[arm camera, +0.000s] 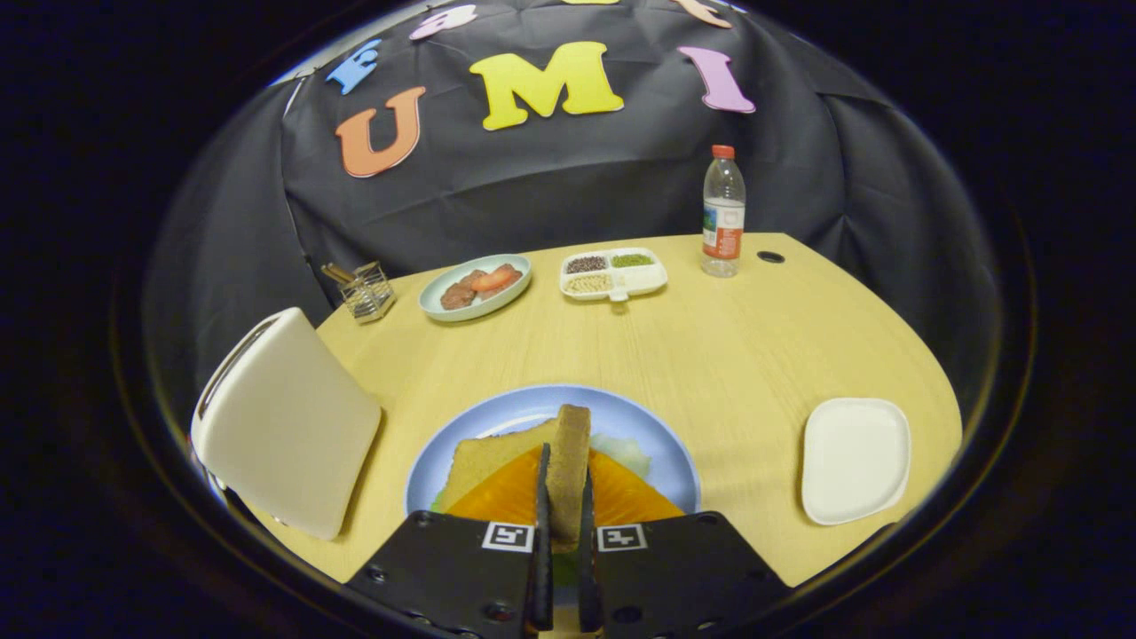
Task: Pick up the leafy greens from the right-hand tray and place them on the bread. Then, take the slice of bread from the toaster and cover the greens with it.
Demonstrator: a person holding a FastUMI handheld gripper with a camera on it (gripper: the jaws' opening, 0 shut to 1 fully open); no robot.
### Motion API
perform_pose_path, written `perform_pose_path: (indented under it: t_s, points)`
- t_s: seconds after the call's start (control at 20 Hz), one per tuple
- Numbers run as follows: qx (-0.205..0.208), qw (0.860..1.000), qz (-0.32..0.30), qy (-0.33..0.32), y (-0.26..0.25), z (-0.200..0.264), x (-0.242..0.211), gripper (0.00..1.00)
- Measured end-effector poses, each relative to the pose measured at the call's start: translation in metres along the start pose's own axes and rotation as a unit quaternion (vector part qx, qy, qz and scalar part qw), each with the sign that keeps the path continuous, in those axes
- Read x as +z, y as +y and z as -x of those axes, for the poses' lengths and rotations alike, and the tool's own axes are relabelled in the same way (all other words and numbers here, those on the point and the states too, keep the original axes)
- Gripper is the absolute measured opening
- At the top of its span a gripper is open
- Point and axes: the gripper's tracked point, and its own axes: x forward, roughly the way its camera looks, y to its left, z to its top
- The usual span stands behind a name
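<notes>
My gripper [563, 484] is shut on a slice of brown bread [570, 461], held edge-on and upright between the two fingers. Right below it lies a blue plate [532, 404] with another bread slice [484, 457] lying flat. Pale leafy greens [626, 451] lie on the plate, showing to the right of the held slice. An orange layer [515, 493] shows on both sides of the fingers. The white toaster [284, 422] stands to the left of the plate. To the right sits the white tray [855, 459], bare.
Beyond the blue plate, at the back of the wooden table [710, 346], are a pale green dish [475, 286] with meat and tomato, a divided white dish [612, 272] of grains, a water bottle [723, 213] and a small clear holder [366, 288].
</notes>
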Motion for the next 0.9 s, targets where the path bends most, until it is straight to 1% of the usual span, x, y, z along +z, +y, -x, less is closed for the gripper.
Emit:
perform_pose_path:
  t_s: [0.1,0.15,0.2,0.25,0.35,0.4,0.6,0.65,0.75,0.9]
  points:
    - [0.004,1.000,-0.003,-0.003,-0.003,-0.003,-0.002,0.11]
    - [0.004,1.000,-0.003,-0.007,-0.004,-0.004,-0.002,0.16]
    - [-0.004,1.000,-0.001,-0.008,-0.009,-0.004,-0.002,0.16]
    - [-0.003,1.000,-0.002,-0.008,-0.009,-0.006,-0.004,0.31]
    - [-0.005,1.000,-0.001,-0.016,-0.009,-0.001,-0.002,0.33]
    - [-0.003,1.000,0.005,-0.022,-0.008,0.003,-0.001,0.37]
    - [-0.021,0.997,0.040,-0.056,-0.011,0.032,0.012,0.73]
    - [-0.025,0.996,0.047,-0.073,-0.010,0.044,0.019,0.87]
    - [-0.027,0.993,0.051,-0.106,-0.008,0.072,0.030,0.88]
    - [-0.032,0.986,0.062,-0.152,-0.002,0.121,0.040,0.95]
